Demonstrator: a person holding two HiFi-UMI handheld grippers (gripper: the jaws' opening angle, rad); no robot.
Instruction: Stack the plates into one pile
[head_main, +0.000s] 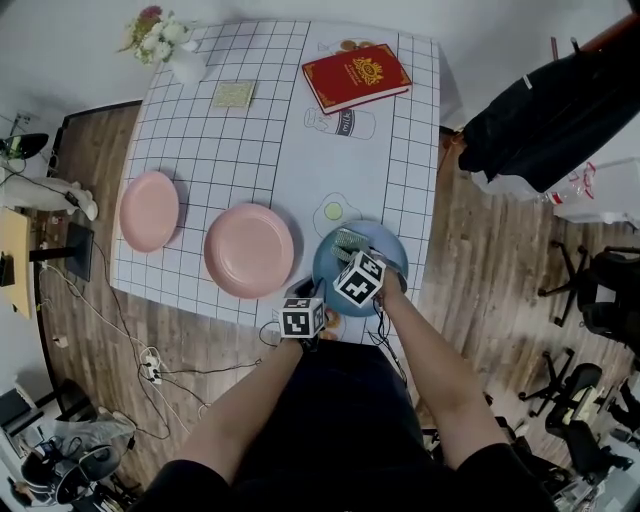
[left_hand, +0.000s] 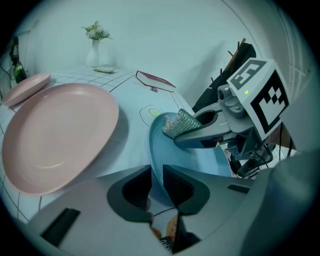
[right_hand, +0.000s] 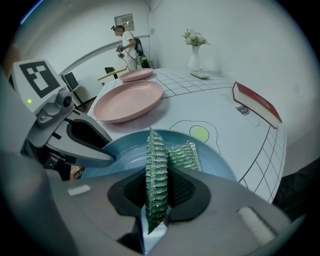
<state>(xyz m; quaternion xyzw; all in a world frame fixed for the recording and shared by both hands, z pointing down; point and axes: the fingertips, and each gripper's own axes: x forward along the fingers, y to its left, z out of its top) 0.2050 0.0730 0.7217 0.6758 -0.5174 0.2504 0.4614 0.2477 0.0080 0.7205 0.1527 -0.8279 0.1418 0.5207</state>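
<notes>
one blue plate (head_main: 390, 245), left tool (left_hand: 156, 172) at rim

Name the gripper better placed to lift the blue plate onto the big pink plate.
Left gripper: its jaws clamp the rim of the blue plate, next to the big pink plate. The right gripper is shut on a sponge.

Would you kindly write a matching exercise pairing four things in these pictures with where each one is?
Things:
1. round blue plate
2. red hardcover book
3. green sparkly sponge
4. white flower vase
Places:
A. far-left table corner
B. between jaws of the right gripper
C. rim gripped by the left gripper
D. far-right part of the table
Pairs: 1-C, 2-D, 3-B, 4-A
</notes>
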